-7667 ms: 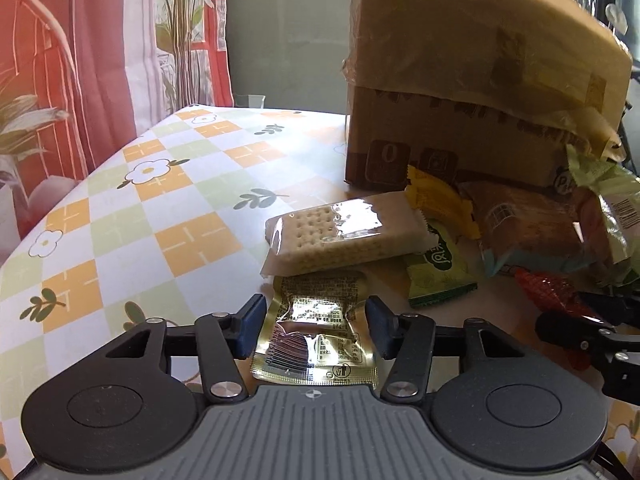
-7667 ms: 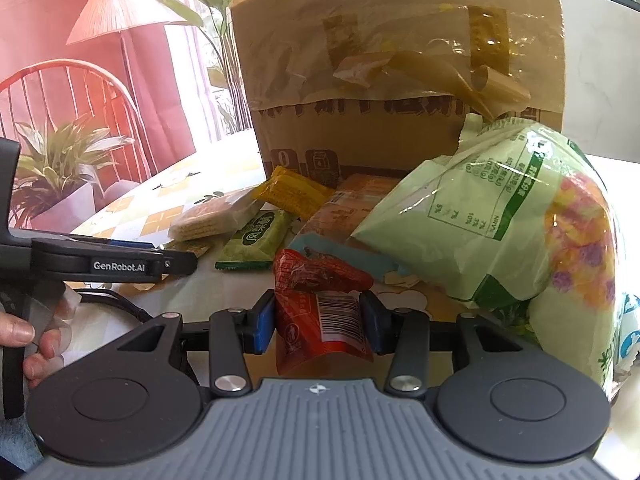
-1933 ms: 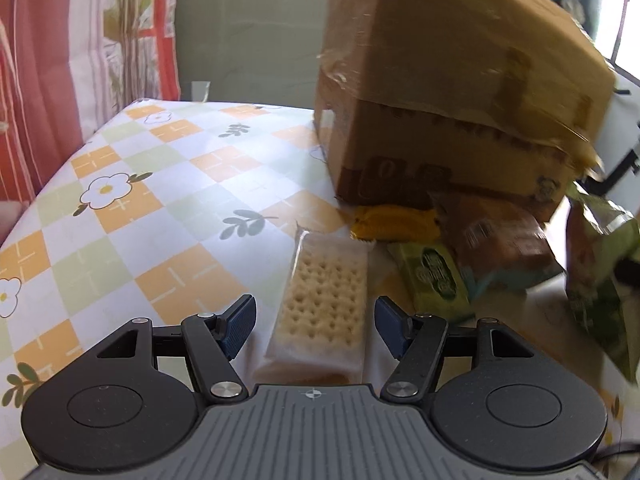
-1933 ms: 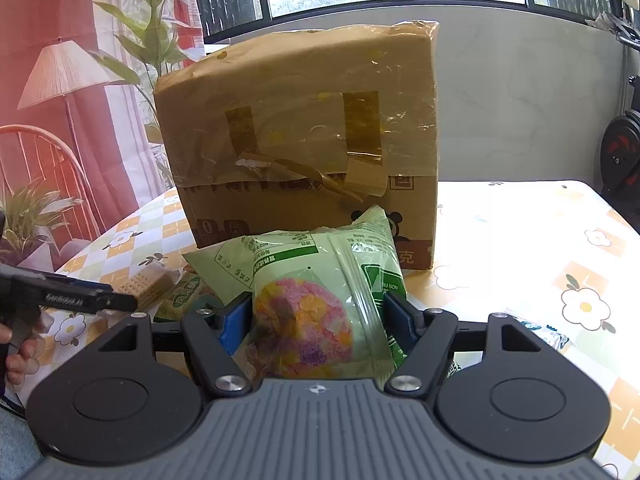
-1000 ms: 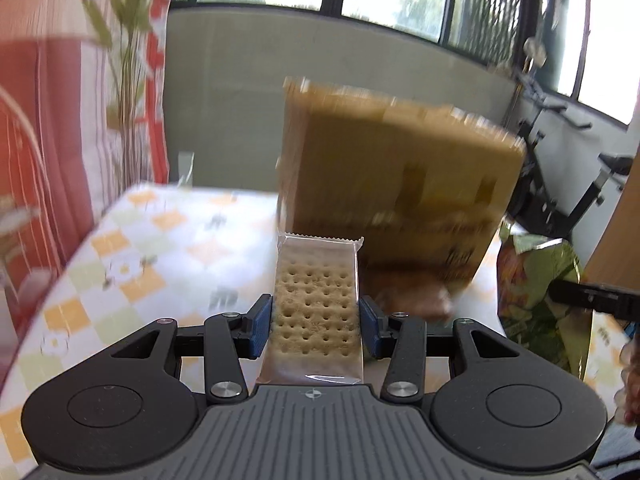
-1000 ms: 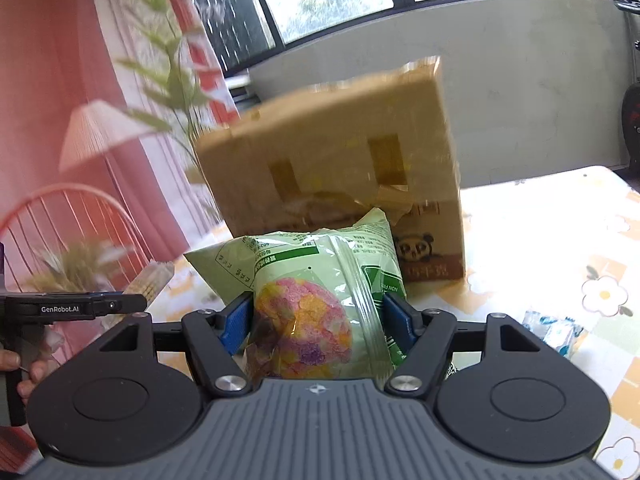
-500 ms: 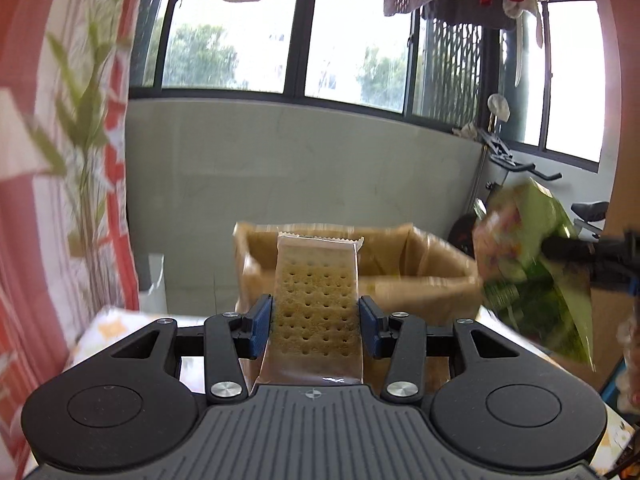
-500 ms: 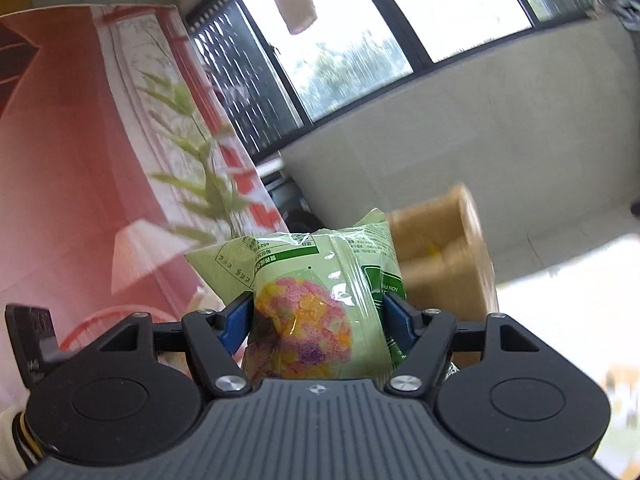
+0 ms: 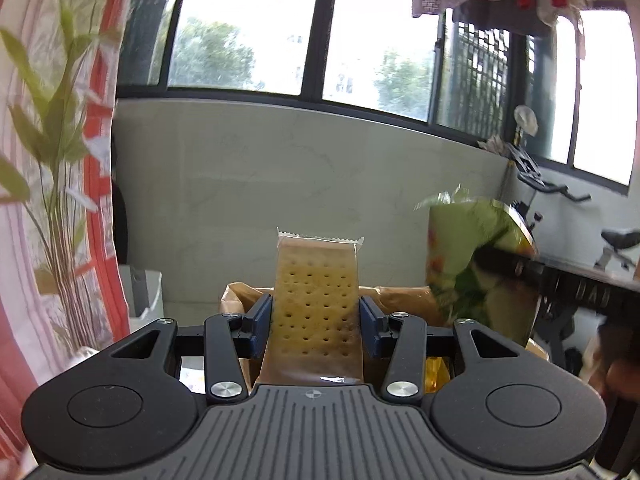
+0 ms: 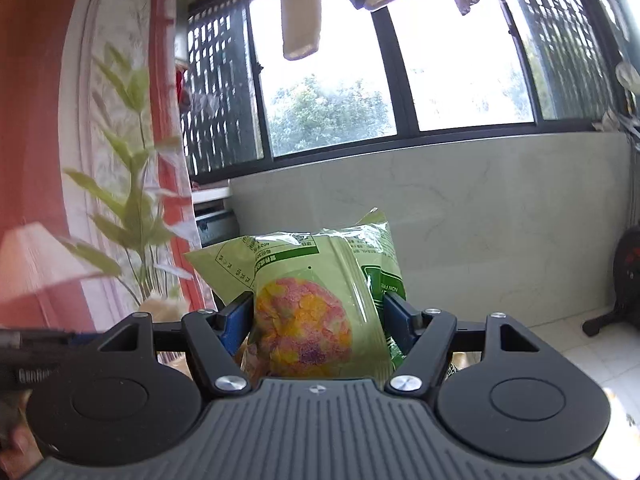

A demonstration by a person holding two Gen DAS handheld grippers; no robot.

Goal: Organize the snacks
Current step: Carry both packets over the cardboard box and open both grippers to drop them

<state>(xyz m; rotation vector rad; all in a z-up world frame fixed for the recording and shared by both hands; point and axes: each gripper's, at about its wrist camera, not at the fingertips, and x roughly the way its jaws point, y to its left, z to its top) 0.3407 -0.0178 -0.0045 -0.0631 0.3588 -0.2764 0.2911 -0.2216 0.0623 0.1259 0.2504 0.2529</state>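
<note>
The window wall (image 9: 280, 184) fills the far side of both views: a pale grey low wall under dark-framed panes, with trees outside. Laundry (image 10: 300, 8) hangs from above in front of the glass. At the left stands a red-and-white curtain (image 9: 100, 208) with a leafy plant (image 9: 48, 128) in front of it. An exercise bike (image 9: 552, 196) stands far right in the left wrist view.

The open cardboard box (image 9: 240, 300) lies low in the left wrist view, just beyond the left gripper (image 9: 316, 316); only its brown top rim and flaps show, largely hidden by the gripper body.

The green snack bag (image 10: 320, 300), with a pink and yellow panel on its face, stands upright in the right gripper (image 10: 318, 320), whose blue pads press into both sides of the bag, its jaws set wide around it. The same bag appears blurred at the right of the left wrist view (image 9: 476, 264), level with the box rim.

The cracker packet (image 9: 316, 304), clear-wrapped and showing dotted biscuits, stands upright in the left gripper. Its jaws pinch the packet's two long edges, the crimped top end pointing up, in line with the box opening beyond.
</note>
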